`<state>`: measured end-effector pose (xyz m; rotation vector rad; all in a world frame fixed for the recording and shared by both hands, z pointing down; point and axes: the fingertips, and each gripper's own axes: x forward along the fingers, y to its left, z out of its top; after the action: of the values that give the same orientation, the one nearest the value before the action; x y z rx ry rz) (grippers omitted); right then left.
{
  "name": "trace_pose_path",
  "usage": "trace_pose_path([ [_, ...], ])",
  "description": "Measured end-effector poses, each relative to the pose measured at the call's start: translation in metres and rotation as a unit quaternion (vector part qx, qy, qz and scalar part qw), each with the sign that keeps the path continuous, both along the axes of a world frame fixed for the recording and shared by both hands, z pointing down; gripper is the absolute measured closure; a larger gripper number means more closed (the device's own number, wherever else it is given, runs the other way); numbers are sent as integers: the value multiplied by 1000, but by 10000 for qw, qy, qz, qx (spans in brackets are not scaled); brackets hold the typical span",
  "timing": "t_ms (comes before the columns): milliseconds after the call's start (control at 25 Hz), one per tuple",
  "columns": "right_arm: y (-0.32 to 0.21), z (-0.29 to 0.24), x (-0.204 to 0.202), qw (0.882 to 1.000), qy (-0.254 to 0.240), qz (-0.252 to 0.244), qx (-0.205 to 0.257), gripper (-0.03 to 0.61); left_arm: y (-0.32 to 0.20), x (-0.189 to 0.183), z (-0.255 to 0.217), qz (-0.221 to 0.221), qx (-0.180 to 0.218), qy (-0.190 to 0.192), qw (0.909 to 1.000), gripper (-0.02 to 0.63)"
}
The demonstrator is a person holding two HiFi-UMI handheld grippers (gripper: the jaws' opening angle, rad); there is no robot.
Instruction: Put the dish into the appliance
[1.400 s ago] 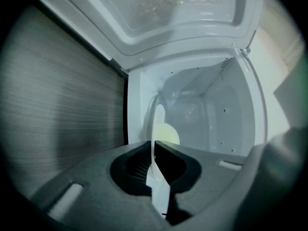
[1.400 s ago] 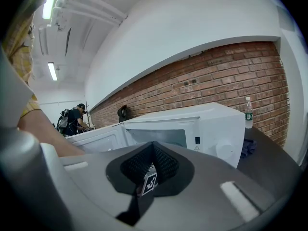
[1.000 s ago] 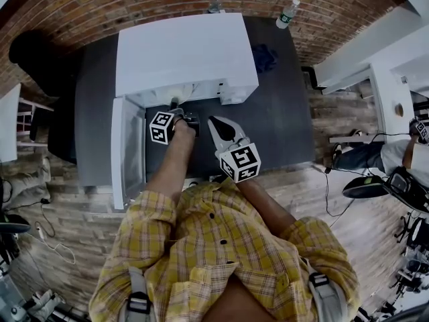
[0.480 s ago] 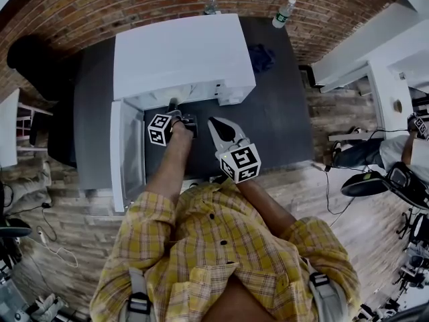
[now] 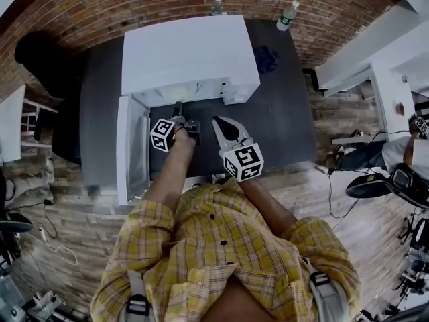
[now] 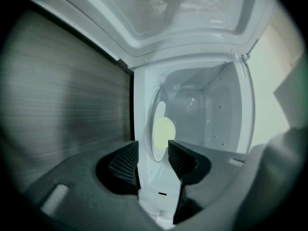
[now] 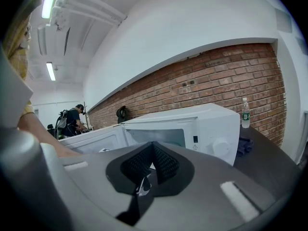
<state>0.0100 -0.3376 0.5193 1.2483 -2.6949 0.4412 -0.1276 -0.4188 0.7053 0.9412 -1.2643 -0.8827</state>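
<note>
The white microwave [image 5: 188, 52] stands on the dark table [image 5: 281, 126] with its door [image 5: 131, 149] swung open to the left. In the left gripper view, which is rolled sideways, a pale yellowish round dish [image 6: 163, 131] lies on the glass turntable inside the cavity. My left gripper [image 5: 178, 110] is at the mouth of the cavity. Its jaws [image 6: 153, 150] have just been opening and now stand open, with nothing between the pads; the dish lies beyond them. My right gripper [image 5: 216, 119] hovers over the table in front of the microwave [image 7: 202, 129], shut and empty [image 7: 153, 153].
Two water bottles [image 5: 216, 4] [image 5: 287, 13] stand at the table's far edge by the brick wall. A dark blue cloth [image 5: 266, 58] lies right of the microwave. Other people work at benches to the right [image 5: 402, 153].
My left gripper has drawn back slightly from the microwave opening. The right gripper has kept its place.
</note>
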Motion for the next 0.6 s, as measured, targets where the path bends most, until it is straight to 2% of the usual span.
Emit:
trace_pose_path([
  [200, 10, 1, 3, 10000, -16, 89, 23, 577, 20, -1, -16, 165, 237, 51, 9996, 466],
  [400, 24, 3, 5, 9998, -5, 188, -5, 577, 45, -3, -31, 271, 446, 108, 9986, 490],
  [600, 37, 10, 4, 9996, 7, 258, -68, 577, 65, 0, -44, 537, 635, -22, 9965, 543],
])
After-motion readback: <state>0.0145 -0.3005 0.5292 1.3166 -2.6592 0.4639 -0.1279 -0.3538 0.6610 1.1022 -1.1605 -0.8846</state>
